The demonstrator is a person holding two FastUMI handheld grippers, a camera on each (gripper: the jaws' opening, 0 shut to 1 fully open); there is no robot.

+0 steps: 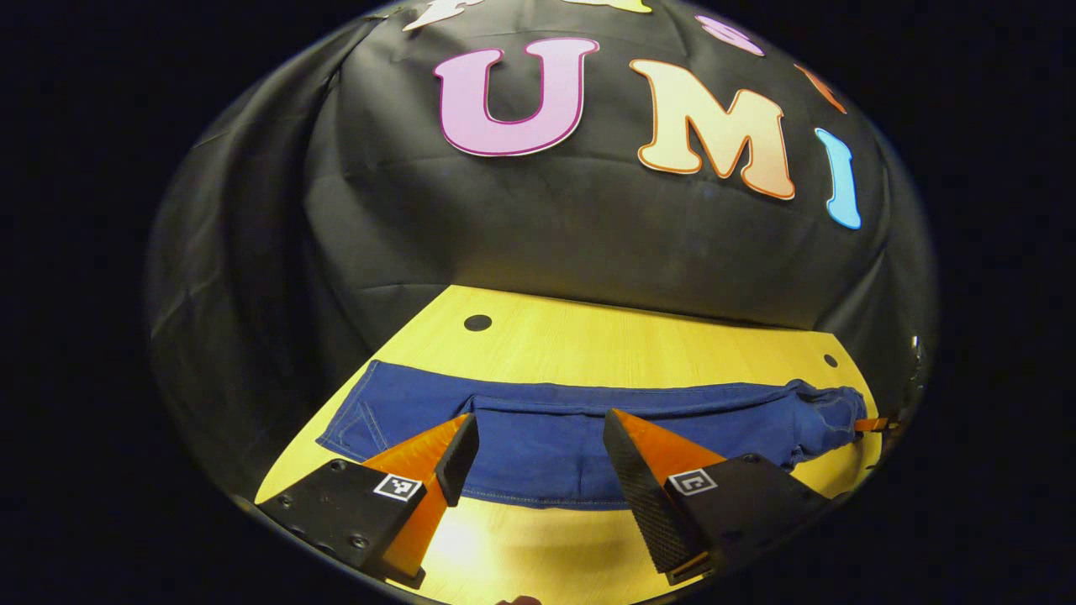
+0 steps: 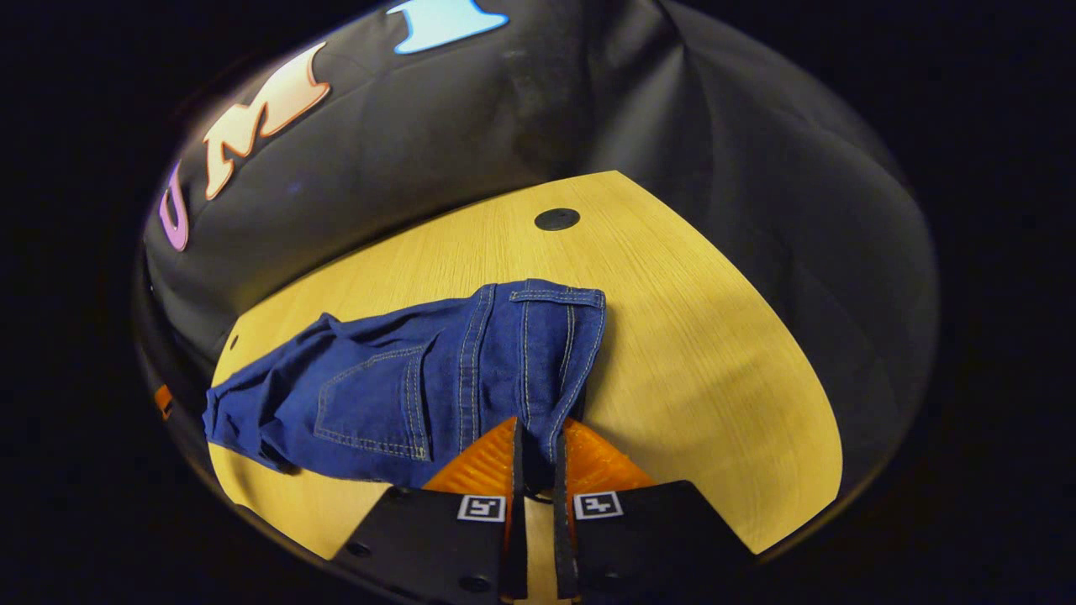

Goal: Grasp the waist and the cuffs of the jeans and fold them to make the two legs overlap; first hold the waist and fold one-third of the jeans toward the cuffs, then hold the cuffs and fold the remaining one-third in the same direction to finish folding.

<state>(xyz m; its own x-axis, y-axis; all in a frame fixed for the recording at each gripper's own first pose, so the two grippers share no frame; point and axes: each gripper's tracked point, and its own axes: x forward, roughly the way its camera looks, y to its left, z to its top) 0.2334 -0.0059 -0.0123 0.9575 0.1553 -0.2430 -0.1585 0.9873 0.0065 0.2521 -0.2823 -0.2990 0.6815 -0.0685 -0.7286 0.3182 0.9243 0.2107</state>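
Jeans [image 1: 546, 441] of dark blue denim are spread lengthwise across the yellow wooden desk [image 1: 639, 349], one end bunched toward the desk's far right corner in the left gripper view. A back pocket [image 2: 374, 399] and yellow stitching are seen in the right gripper view. The left gripper [image 1: 538, 454] is held wide apart just above the near hem, its orange-and-black fingers [image 1: 635, 458] clear of the cloth. The right gripper [image 2: 538, 458] is closed narrowly, with the waist edge [image 2: 559, 336] of the jeans pinched between both fingers. A black round plug [image 2: 556, 219] is set in the desk beyond the waist.
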